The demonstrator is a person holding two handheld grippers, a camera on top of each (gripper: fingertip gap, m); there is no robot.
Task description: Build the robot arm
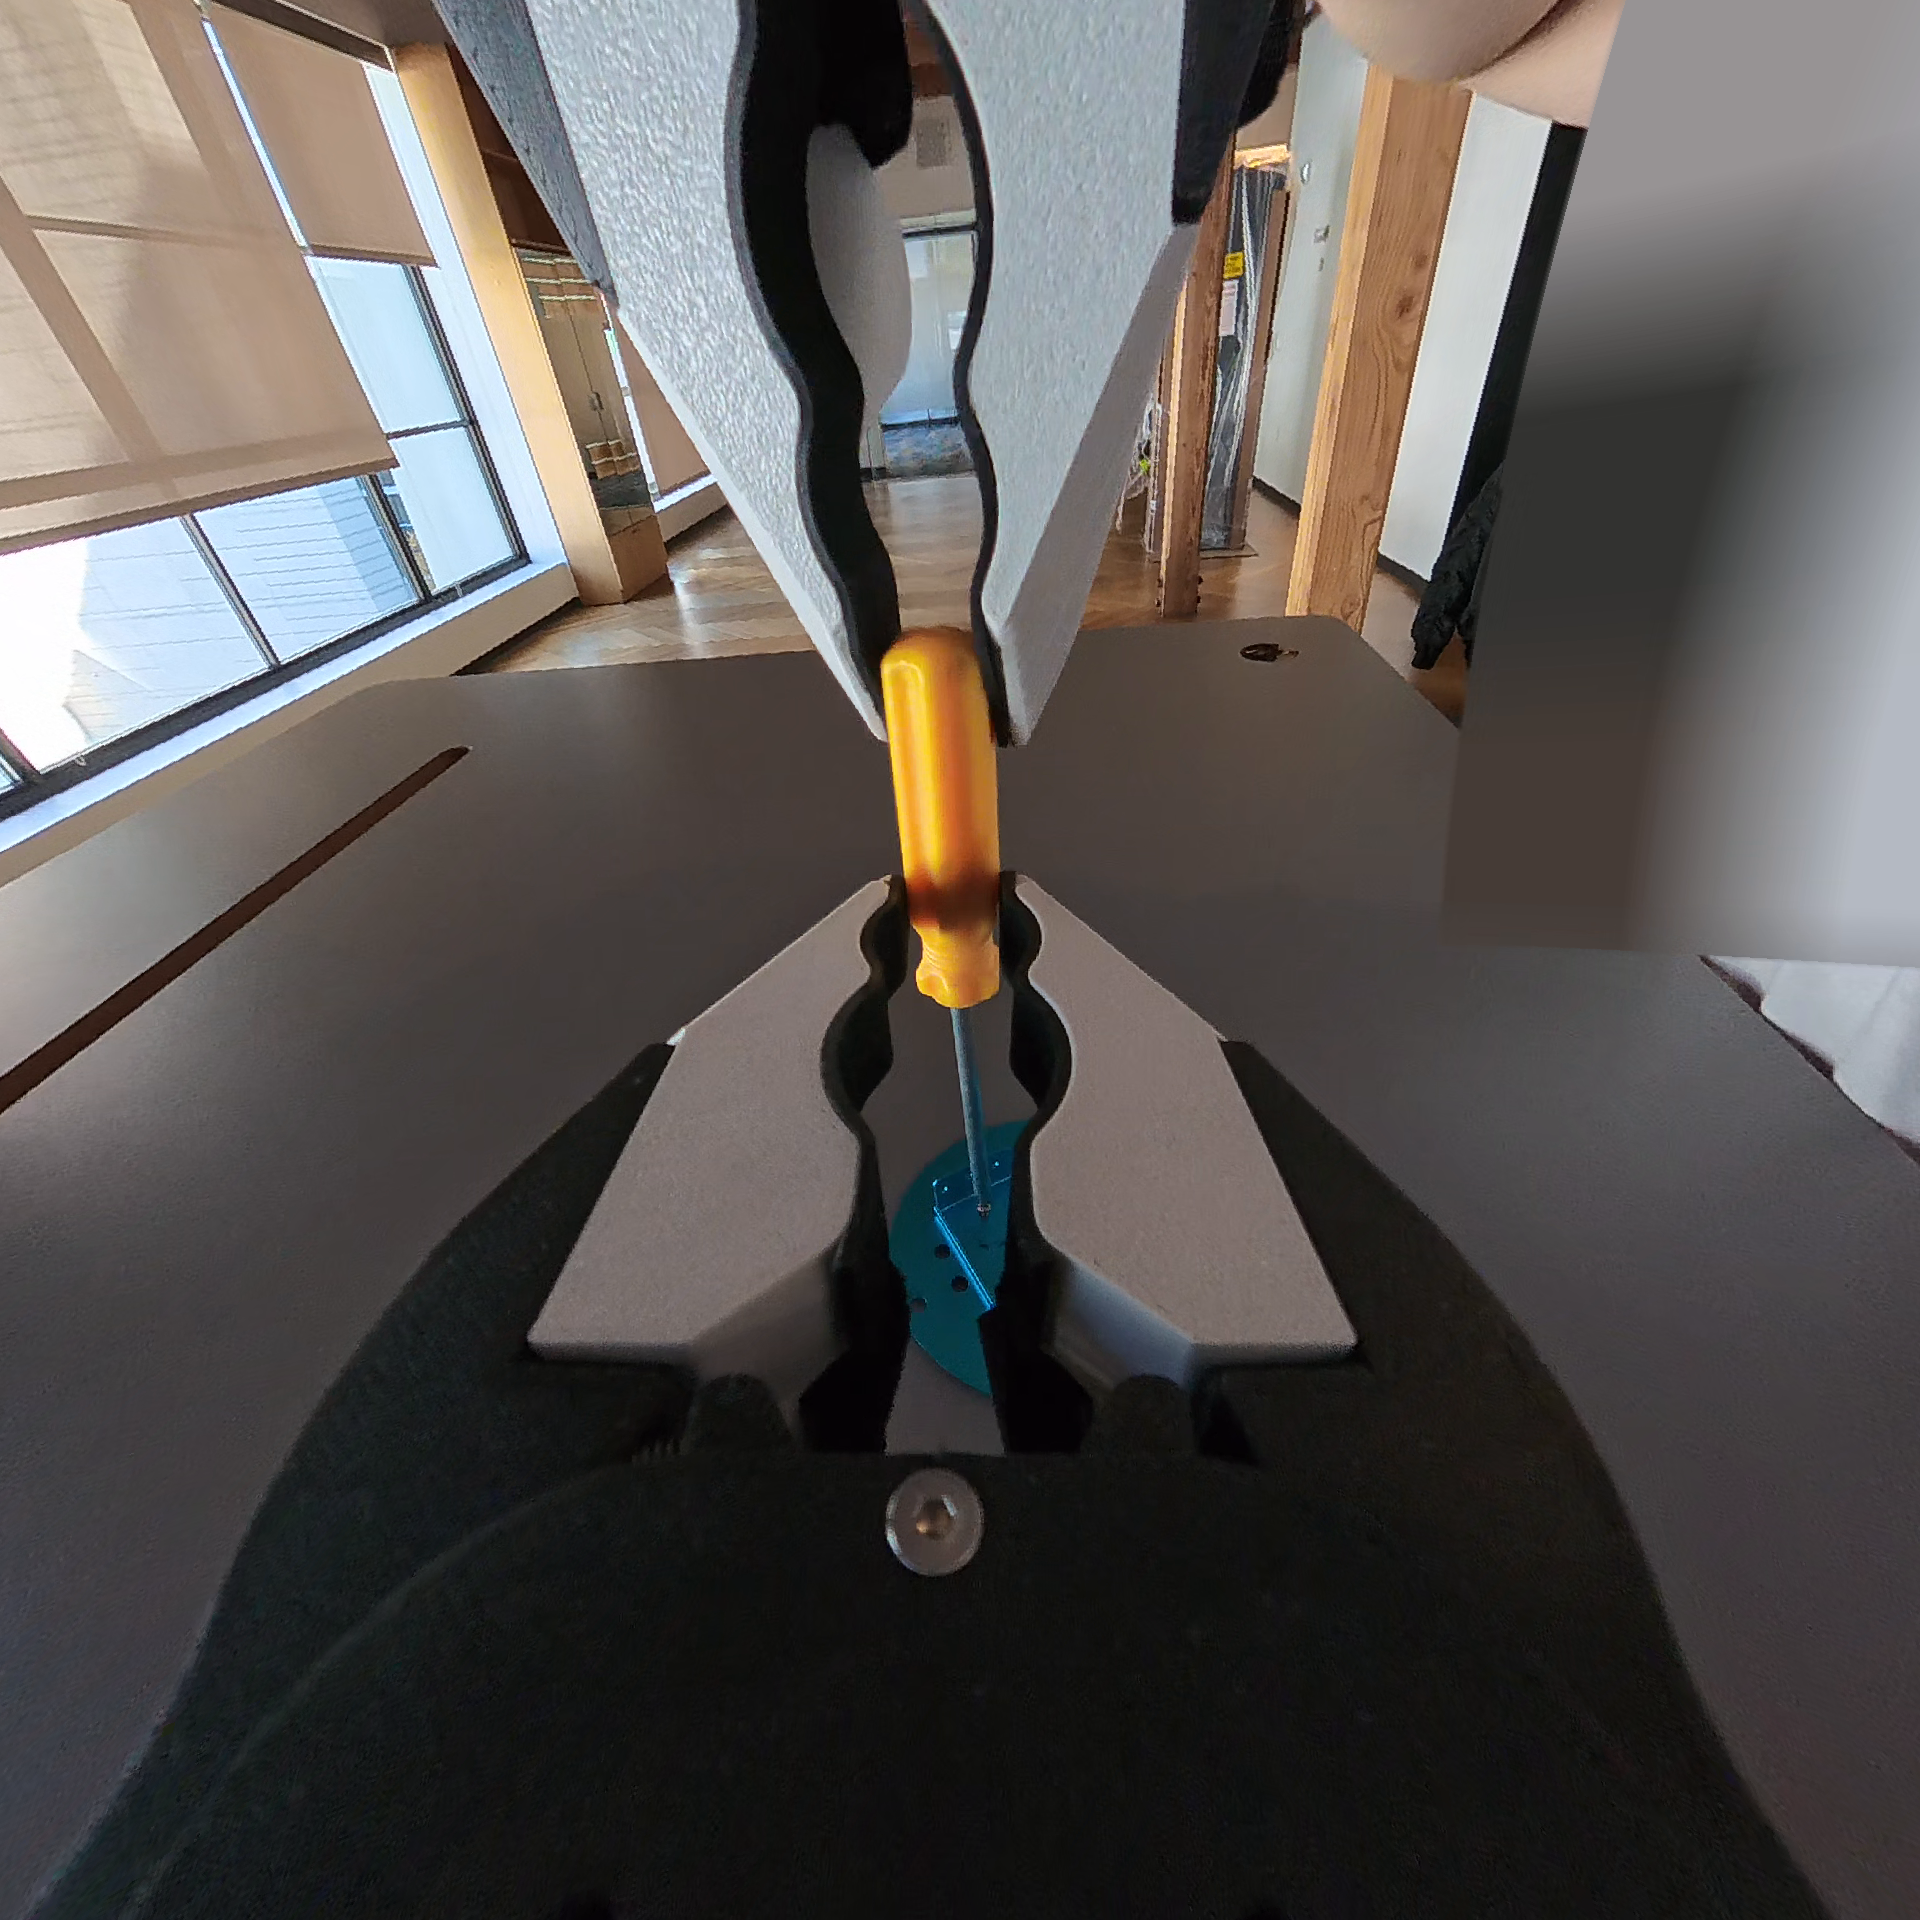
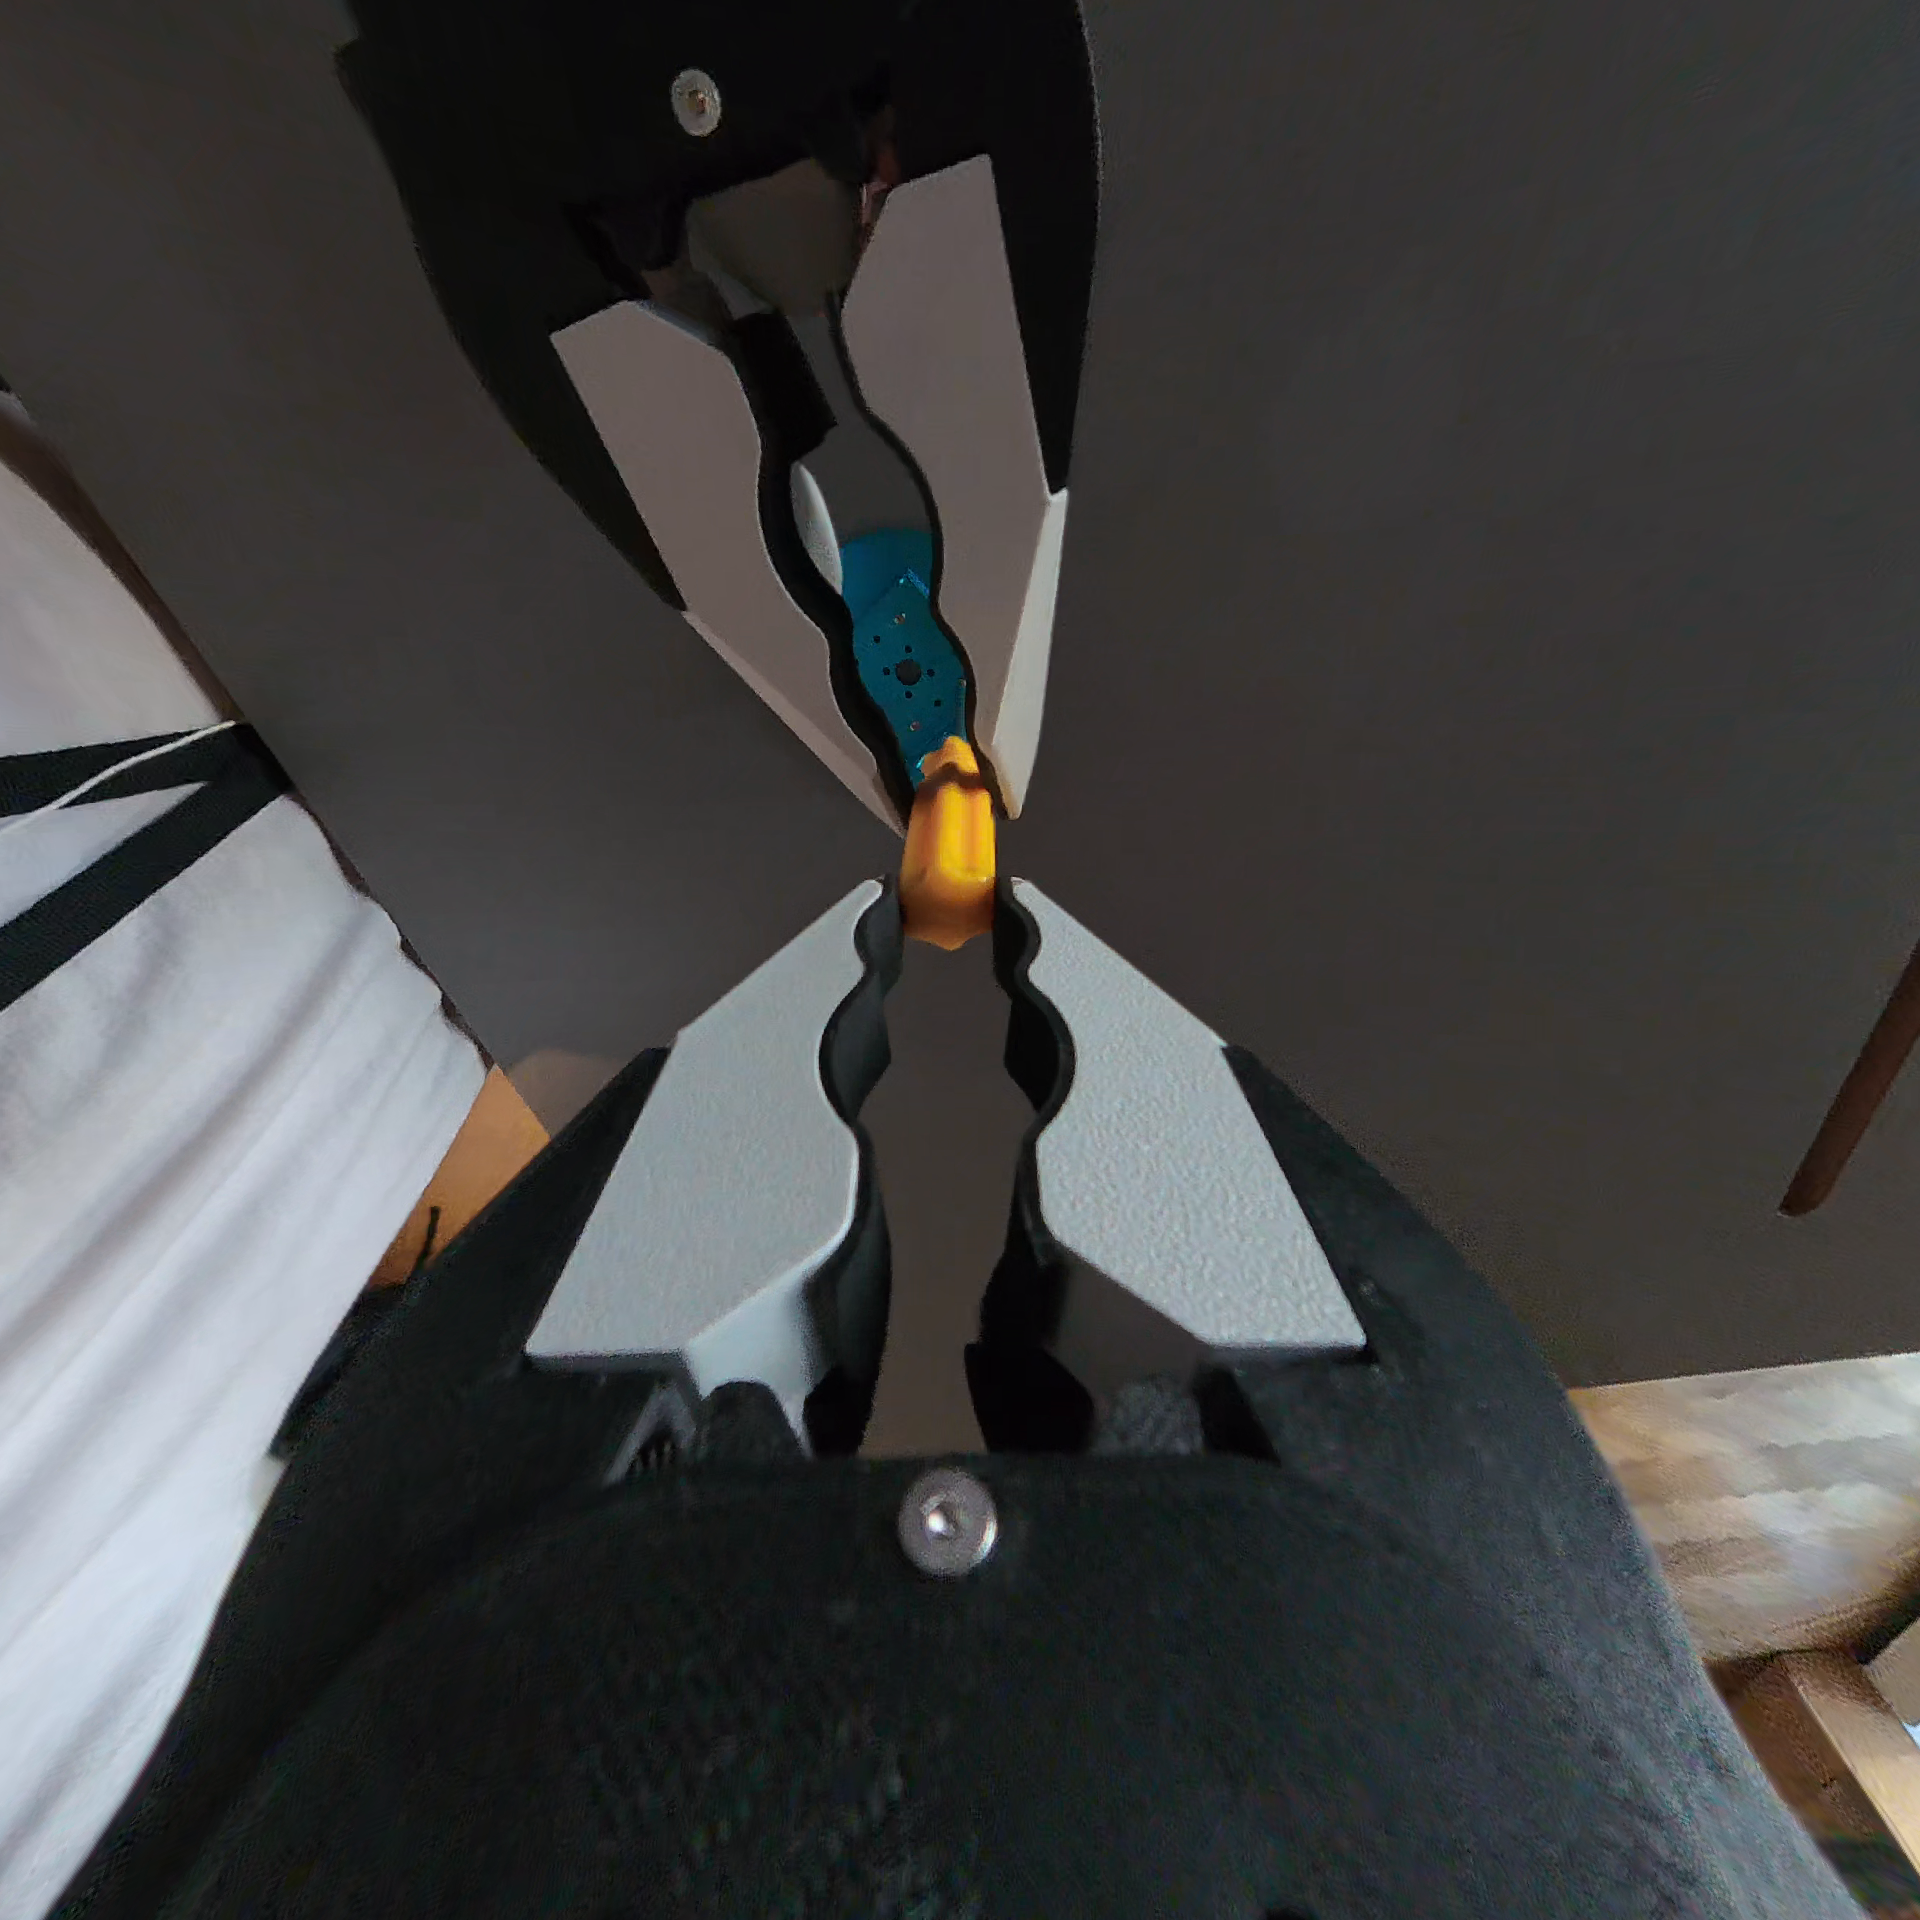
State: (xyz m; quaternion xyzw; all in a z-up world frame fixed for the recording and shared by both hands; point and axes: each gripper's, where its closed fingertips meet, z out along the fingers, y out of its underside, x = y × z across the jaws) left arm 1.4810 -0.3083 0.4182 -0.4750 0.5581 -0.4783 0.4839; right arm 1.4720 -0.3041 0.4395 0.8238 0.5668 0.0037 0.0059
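Observation:
An orange-handled screwdriver [image 1: 940,790] stands upright on the dark table [image 1: 416,1039]. Its thin shaft [image 1: 971,1112] meets a small screw on a blue angle bracket [image 1: 971,1247], which sits on a blue perforated disc [image 1: 920,1236]. My left gripper [image 1: 948,894] is shut on the lower part of the handle. My right gripper [image 1: 940,707] comes down from above and is shut on the handle's top. In the right wrist view, my right gripper [image 2: 945,899] grips the handle [image 2: 940,862], my left gripper [image 2: 951,805] lies beyond, and the blue parts [image 2: 904,665] show between its fingers.
A long narrow slot [image 1: 260,894] cuts the table at the left. A small dark object [image 1: 1262,652] lies near the far edge. A person in white clothing [image 2: 156,1039] stands at the table's side. Windows and wooden posts lie beyond the table. My two grippers' fingertips are within a few centimetres of each other.

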